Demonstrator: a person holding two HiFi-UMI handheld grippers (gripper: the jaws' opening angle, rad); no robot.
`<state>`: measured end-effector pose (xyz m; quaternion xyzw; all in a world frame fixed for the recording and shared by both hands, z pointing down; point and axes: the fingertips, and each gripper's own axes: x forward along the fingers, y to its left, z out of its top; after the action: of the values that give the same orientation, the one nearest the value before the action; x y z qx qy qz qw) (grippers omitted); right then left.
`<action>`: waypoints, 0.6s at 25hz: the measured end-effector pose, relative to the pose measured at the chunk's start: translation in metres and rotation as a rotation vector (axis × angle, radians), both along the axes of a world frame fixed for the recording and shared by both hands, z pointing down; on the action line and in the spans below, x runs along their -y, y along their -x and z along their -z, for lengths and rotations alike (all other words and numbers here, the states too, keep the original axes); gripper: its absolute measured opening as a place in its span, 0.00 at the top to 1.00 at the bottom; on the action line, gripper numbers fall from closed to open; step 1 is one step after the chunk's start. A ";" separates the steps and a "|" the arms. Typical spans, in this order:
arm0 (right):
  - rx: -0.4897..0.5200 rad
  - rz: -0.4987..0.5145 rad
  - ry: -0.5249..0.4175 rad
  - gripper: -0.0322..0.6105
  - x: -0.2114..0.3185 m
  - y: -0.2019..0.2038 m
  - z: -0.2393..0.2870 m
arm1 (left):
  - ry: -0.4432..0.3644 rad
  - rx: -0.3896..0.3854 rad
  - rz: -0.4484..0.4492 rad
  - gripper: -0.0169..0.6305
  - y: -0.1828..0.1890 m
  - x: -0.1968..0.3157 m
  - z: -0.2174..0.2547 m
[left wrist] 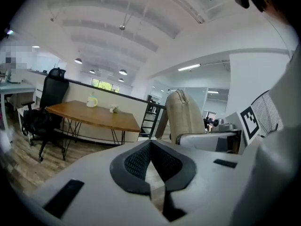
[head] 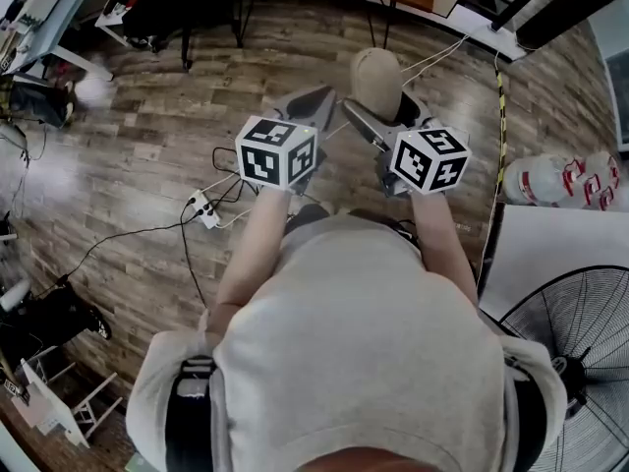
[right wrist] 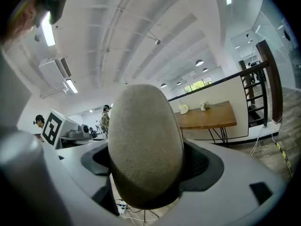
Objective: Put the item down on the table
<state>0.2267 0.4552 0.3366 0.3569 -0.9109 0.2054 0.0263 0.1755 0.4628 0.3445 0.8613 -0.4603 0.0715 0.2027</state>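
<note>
The item is a beige, rounded soft thing [right wrist: 143, 154], held upright in the air between the jaws of my right gripper [right wrist: 146, 173], whose dark pads press on both its sides. In the head view it [head: 376, 75] pokes out above the right gripper [head: 385, 106], over the wooden floor. My left gripper [head: 316, 101] sits close to the left, apart from the item; its jaws meet at the tip with nothing between them [left wrist: 150, 144]. The brown wooden table [left wrist: 96, 116] stands some way ahead, also in the right gripper view as the table [right wrist: 211, 117], with a small pot on it.
A power strip [head: 204, 208] with cables lies on the floor to the left. A standing fan [head: 580, 347], a white board [head: 555, 254] and water bottles [head: 560, 180] are on the right. A black office chair [left wrist: 44, 114] stands left of the table, stairs [right wrist: 256, 93] to its right.
</note>
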 end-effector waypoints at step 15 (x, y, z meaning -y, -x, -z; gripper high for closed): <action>-0.028 0.010 0.031 0.30 0.012 0.033 -0.012 | 0.022 0.007 -0.018 0.96 0.038 0.011 -0.010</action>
<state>0.1932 0.4435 0.3482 0.3548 -0.9088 0.2146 0.0457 0.1373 0.4514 0.3549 0.8629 -0.4524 0.0814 0.2099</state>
